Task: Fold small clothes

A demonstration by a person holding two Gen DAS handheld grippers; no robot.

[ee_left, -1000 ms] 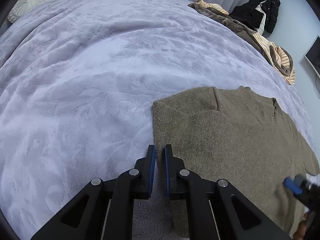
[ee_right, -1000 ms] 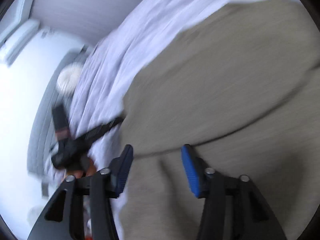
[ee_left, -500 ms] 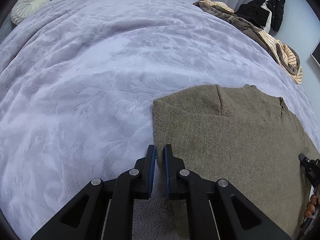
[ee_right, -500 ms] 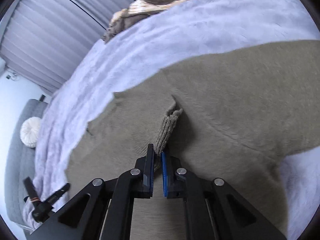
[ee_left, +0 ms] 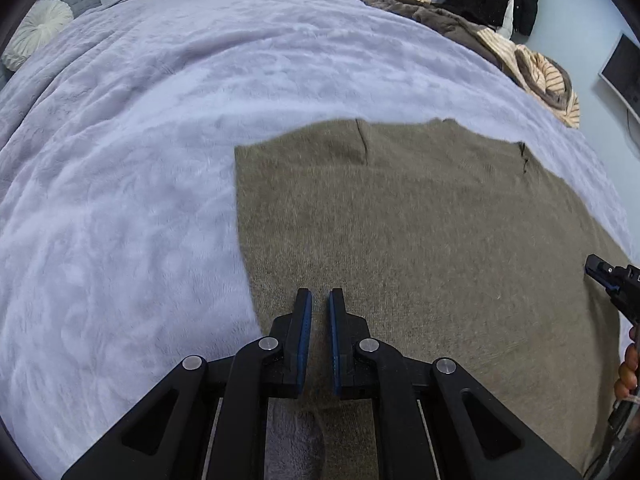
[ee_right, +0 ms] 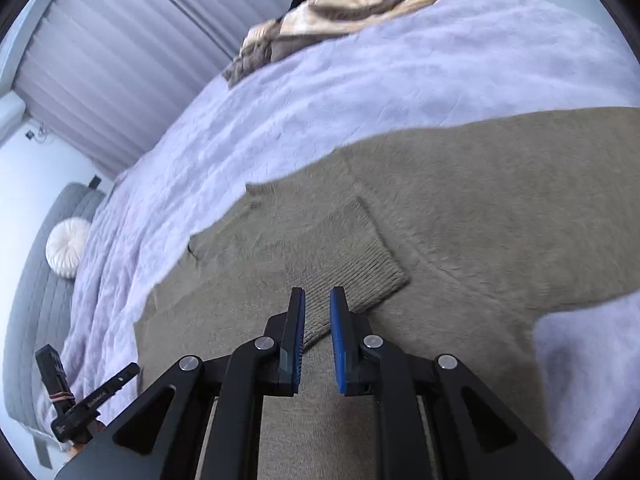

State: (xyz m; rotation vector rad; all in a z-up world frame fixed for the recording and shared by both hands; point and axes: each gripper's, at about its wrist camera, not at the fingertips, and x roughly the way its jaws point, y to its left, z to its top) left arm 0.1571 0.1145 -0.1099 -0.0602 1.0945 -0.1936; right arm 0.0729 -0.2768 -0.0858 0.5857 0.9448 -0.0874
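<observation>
Right hand-held gripper [ee_right: 317, 300] opening over sweater cuff [ee_right: 360, 264], unseen from left wrist

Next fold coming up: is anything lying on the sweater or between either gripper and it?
Nothing visible. The olive sweater lies flat on the lilac blanket, its sleeve cuff folded across. The clothes pile sits apart.

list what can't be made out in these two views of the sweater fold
- Sweater near hem: left wrist view, hidden under the left tool and cut by the bottom edge.
- Its right side: right wrist view, cut off by the frame edge.
- Right tool pads on the cuff: contact unclear; jaws just reopened slightly.
- Clothes pile: both views, too bunched to count.
</observation>
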